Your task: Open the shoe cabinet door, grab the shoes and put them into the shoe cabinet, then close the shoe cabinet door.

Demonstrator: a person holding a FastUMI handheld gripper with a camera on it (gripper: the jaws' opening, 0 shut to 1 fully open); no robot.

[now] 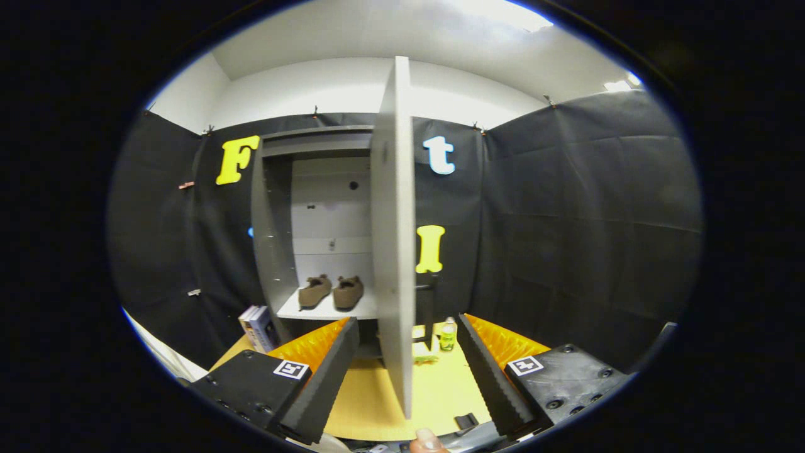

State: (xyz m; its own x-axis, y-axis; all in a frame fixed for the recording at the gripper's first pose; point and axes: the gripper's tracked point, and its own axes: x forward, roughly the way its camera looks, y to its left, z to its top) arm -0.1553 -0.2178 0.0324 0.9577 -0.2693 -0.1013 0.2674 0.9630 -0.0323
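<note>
The grey shoe cabinet (pixel 277 239) stands open against the booth wall. Its door (pixel 393 239) is swung out edge-on toward me. A pair of brown shoes (pixel 331 292) sits side by side on the cabinet's lower shelf (pixel 324 311). My gripper (pixel 402 371) is open, and the free edge of the door stands between its two fingers, with a gap on each side. Neither finger presses on the door. The shoes lie beyond the fingers, to the left of the door.
A yellow tabletop (pixel 434 396) lies below the fingers. A small green bottle (pixel 448 335) and a pale packet (pixel 422 352) stand right of the door. A stack of books (pixel 258 327) leans by the cabinet's left foot. A fingertip (pixel 429 440) shows near the bottom.
</note>
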